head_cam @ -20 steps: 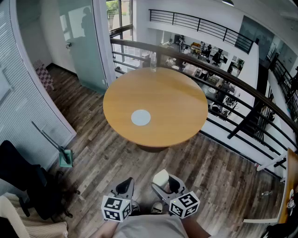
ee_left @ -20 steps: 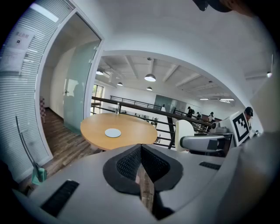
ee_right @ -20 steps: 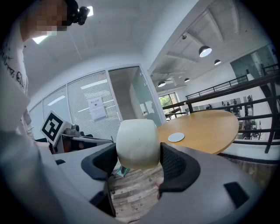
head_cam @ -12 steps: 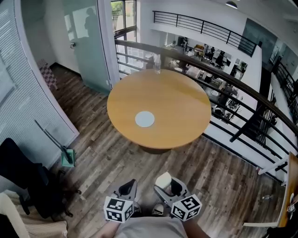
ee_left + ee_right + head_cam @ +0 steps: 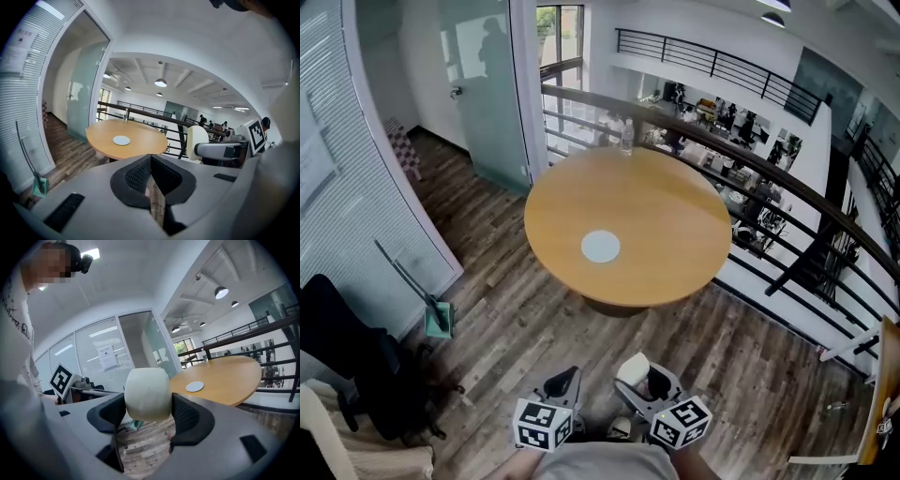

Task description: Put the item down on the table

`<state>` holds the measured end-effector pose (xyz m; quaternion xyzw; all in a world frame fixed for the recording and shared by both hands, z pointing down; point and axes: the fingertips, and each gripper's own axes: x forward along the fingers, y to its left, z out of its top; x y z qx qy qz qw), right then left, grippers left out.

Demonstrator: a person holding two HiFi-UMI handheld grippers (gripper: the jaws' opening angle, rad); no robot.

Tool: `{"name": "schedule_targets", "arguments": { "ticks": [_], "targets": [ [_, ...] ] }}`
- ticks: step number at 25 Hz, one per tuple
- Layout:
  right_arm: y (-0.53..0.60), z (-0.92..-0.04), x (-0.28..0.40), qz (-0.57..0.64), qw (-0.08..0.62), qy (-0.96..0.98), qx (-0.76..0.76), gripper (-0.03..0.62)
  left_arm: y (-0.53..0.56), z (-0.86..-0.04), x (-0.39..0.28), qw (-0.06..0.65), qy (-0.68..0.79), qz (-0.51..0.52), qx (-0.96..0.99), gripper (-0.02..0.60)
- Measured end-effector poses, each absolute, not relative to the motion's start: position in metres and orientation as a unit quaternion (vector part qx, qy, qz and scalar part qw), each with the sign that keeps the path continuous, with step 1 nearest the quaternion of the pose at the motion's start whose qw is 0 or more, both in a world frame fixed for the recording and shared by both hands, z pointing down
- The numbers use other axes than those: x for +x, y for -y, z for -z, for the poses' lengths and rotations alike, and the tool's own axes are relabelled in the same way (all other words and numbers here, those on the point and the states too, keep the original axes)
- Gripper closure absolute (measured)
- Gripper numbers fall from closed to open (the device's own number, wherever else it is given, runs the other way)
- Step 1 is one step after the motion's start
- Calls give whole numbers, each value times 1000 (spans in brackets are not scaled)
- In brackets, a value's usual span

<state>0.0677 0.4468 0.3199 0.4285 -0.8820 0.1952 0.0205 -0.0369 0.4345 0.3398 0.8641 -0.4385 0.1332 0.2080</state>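
Right gripper [image 5: 639, 377] is pinching a cream-white item [image 5: 147, 393], rounded and barrel-shaped, clamped on both sides by the black pads; can't tell whether it's hollow or has anything in it. It's held low near the person's body, over the wood plank floor [image 5: 525, 319] and well short of the table. Left gripper [image 5: 151, 168] has its jaws pressed together with nothing between them, and sits just beside the right one. The round wooden table [image 5: 661, 211] ahead carries a flat pale disc [image 5: 601, 247] near its middle and a clear bottle [image 5: 626, 136] upright at the far edge, contents not readable. A dark railing [image 5: 750, 159] curves behind the table, with an open office level below it. A frosted glass door [image 5: 483, 84] stands at the left, and a green dustpan [image 5: 438, 317] leans by the blind-covered wall near a black chair [image 5: 337, 361].
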Motion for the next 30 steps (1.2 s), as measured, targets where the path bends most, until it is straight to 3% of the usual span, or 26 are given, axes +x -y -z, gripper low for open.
{"name": "schedule_targets", "arguments": {
  "ticks": [16, 30],
  "targets": [
    [-436, -319, 23, -182, 25, 866, 466, 287, -427, -349, -100, 202, 420, -144, 873, 558],
    [-402, -336, 22, -198, 26, 853, 481, 287, -388, -358, -104, 203, 412, -151, 875, 558]
  ]
}}
